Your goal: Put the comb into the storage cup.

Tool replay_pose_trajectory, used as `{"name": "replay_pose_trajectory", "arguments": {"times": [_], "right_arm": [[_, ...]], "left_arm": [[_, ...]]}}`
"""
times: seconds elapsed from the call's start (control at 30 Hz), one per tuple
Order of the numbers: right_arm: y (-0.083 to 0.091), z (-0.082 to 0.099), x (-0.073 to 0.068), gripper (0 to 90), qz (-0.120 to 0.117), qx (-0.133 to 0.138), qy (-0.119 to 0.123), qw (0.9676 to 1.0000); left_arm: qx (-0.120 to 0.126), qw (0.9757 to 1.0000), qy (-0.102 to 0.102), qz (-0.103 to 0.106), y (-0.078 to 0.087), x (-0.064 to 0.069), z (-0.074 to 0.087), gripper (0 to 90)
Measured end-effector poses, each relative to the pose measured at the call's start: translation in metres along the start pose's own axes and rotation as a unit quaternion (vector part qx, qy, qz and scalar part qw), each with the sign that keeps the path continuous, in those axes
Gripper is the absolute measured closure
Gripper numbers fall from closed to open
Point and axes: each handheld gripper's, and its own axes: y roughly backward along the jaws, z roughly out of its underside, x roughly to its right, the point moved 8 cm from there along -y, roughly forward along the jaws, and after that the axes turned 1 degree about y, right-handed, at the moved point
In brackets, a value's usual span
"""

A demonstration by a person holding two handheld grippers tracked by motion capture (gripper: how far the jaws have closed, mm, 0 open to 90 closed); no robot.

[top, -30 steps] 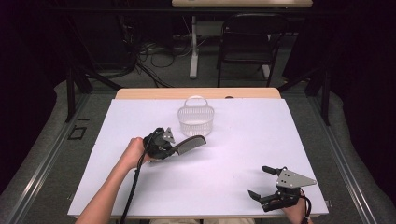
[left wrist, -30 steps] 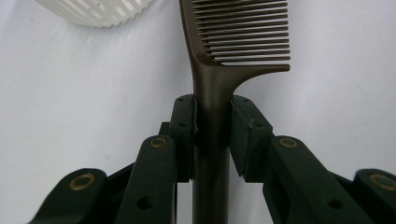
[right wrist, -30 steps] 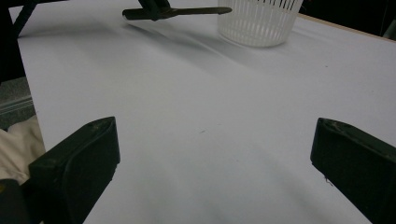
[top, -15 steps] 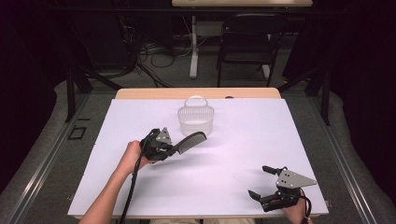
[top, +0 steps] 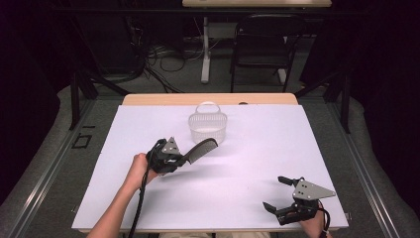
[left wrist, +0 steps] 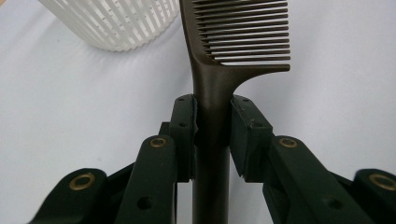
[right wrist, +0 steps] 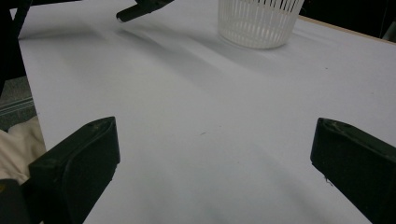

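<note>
Gripping the brown comb by its handle, the left tool points toward 2 o'clock at the white basket, while the right tool rests released on the desk.

One comb, one basket, two tongs.

In the left gripper view, the left gripper clamps its two black jaws on the handle of a dark brown comb, whose teeth point right, while a white slatted basket stands on the white table at upper left.
</note>
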Motion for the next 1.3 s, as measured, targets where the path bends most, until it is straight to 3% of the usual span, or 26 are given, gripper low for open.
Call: {"name": "replay_pose_trajectory", "arguments": {"times": [0.67, 1.3], "right_arm": [[-0.001, -0.002, 0.000, 1.0, 0.000, 0.002, 0.003, 1.0000], [-0.002, 0.000, 0.001, 1.1, 0.000, -0.002, -0.003, 1.0000]], "left_arm": [[0.047, 0.9985, 0.021, -0.015, 0.011, 0.004, -0.008, 72.1], [0.086, 0.9947, 0.047, -0.029, 0.017, 0.000, -0.011, 72.1]]}}
